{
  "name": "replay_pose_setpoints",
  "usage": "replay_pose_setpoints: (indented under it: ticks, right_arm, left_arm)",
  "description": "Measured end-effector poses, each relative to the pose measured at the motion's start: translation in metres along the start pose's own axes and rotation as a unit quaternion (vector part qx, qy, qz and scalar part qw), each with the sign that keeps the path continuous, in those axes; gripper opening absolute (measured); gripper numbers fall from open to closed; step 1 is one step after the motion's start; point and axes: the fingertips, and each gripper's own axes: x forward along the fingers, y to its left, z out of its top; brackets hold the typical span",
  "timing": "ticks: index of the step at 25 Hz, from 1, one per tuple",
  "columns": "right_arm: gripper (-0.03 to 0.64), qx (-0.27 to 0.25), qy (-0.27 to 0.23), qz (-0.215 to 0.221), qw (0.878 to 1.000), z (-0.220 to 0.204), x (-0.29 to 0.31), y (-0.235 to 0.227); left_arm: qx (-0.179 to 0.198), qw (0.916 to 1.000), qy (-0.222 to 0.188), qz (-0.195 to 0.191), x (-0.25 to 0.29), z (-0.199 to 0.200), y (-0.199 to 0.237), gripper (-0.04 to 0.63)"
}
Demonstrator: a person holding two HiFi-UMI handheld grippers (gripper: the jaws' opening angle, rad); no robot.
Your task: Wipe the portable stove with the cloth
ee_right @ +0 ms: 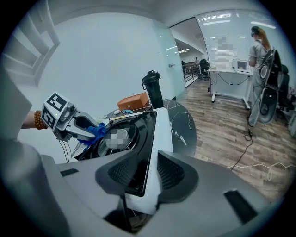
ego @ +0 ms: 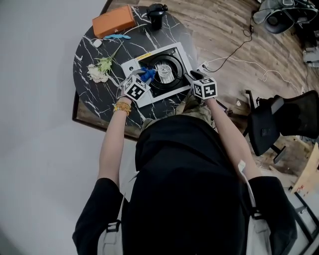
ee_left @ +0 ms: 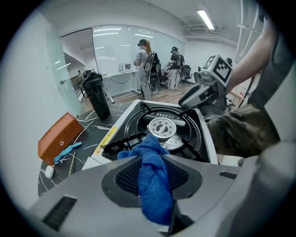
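head view: the left gripper (ego: 145, 77) holds the blue cloth (ego: 148, 74) over the near-left part of the portable stove (ego: 177, 50), which sits on a black marbled table (ego: 87, 94). the right gripper (ego: 193, 76) is at the stove's right rim. an orange case (ego: 113, 21), a black flask (ego: 156, 15) and a flower (ego: 98, 69) lie beyond and to the left, well apart from the wiping path.
left gripper view: jaws clenched on a twisted fold of cloth, whose free end rests on the black grate (ee_left: 119, 144) just before the burner (ee_left: 162, 126). judged step: wiping is under way. the next stroke calls for pressing the cloth down and sweeping round the burner; the raised grate prongs could snag it.
right gripper view: jaws clamped astride the stove's rim, apparently to steady it.
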Motion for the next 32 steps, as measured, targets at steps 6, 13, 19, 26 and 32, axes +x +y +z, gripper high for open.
replay_pose_setpoints:
  ticks: [6, 13, 19, 26, 32]
  right_arm:
    - [0.124, 0.0, 0.0, -0.004, 1.0, 0.0, -0.001, 0.001]
    - [0.123, -0.004, 0.007, -0.002, 1.0, -0.001, 0.0, 0.001]
    - [0.161, -0.247, -0.038, 0.054, 0.967, 0.022, -0.029, 0.062]
    - [0.244, -0.483, -0.073, 0.178, 0.854, 0.017, -0.041, 0.197]
    - [0.173, -0.481, -0.038, 0.203, 0.852, -0.006, -0.038, 0.202]
  left_arm:
    - [0.012, 0.9989, 0.004, -0.045, -0.006, -0.007, -0.036, 0.12]
    - [-0.023, 0.9972, -0.028, -0.066, -0.01, -0.015, -0.064, 0.12]
    - [-0.265, 0.9479, -0.173, -0.04, -0.047, -0.018, -0.031, 0.121]
    - [-0.278, 0.8926, -0.289, -0.207, -0.09, 0.064, -0.083, 0.124]
    - [-0.326, 0.881, -0.265, -0.217, -0.068, 0.053, -0.098, 0.181]
